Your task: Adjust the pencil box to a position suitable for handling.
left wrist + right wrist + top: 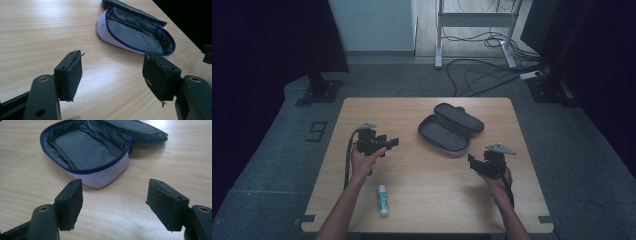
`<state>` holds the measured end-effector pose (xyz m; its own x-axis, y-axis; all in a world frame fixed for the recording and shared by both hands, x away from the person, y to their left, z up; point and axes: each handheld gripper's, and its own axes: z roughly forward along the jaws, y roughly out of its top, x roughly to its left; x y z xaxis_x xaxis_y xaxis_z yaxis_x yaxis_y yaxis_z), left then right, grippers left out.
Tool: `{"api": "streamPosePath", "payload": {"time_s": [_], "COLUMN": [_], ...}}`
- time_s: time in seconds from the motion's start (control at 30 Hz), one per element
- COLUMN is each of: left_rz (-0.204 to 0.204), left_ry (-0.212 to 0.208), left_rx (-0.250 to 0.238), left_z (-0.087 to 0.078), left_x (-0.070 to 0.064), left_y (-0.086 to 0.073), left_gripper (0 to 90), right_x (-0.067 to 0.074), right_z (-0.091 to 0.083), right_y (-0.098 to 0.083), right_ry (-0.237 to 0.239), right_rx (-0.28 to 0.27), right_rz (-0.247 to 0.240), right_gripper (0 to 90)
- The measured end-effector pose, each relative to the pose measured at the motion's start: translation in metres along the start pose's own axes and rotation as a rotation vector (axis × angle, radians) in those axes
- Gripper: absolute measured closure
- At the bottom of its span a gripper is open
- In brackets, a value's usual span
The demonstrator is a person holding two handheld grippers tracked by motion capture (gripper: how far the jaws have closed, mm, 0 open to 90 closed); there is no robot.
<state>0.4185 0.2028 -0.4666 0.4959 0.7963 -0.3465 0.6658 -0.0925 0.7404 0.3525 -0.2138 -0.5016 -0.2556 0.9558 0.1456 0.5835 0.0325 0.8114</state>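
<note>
An unzipped pencil case (451, 129) lies open near the middle of the wooden table (427, 210), grey inside with a blue zip and a pale outer shell. A glue stick (383, 199) with a white cap and green label lies near the front left. My left gripper (388, 144) hovers left of the case, open and holding nothing; its view has the case (136, 33) ahead to the right, beyond the gripper (112, 73). My right gripper (473, 161) sits just below and right of the case, open and holding nothing. Its view has the gripper (113, 202) facing the case (92, 152) close ahead.
Beyond the table's far edge, cables (482, 75) trail over the grey floor next to a white desk frame (474, 22). Dark stands (319, 90) flank the table at the back left and right. A "9" marker (317, 131) lies on the floor at left.
</note>
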Motion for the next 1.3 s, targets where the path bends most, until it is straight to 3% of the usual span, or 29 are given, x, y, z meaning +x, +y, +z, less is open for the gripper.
{"api": "streamPosePath", "payload": {"time_s": [0.5,0.83,1.3], "left_rz": [0.003,0.004,-0.028], "left_ry": [-0.001,-0.002,0.011], "left_rx": [0.001,0.027,0.036], "left_z": [0.020,0.039,0.058], "left_x": [-0.006,-0.009,-0.004], "left_y": [0.013,0.019,0.018], "left_gripper": [33.2,33.2,33.5], "right_x": [0.001,-0.002,-0.001], "right_z": [0.017,0.033,0.048], "right_y": [0.019,0.028,0.035], "right_ry": [-0.007,-0.018,-0.038], "right_rx": [0.003,0.014,0.029], "right_rz": [0.004,0.020,0.013], "right_gripper": [32.2,34.4,35.2]}}
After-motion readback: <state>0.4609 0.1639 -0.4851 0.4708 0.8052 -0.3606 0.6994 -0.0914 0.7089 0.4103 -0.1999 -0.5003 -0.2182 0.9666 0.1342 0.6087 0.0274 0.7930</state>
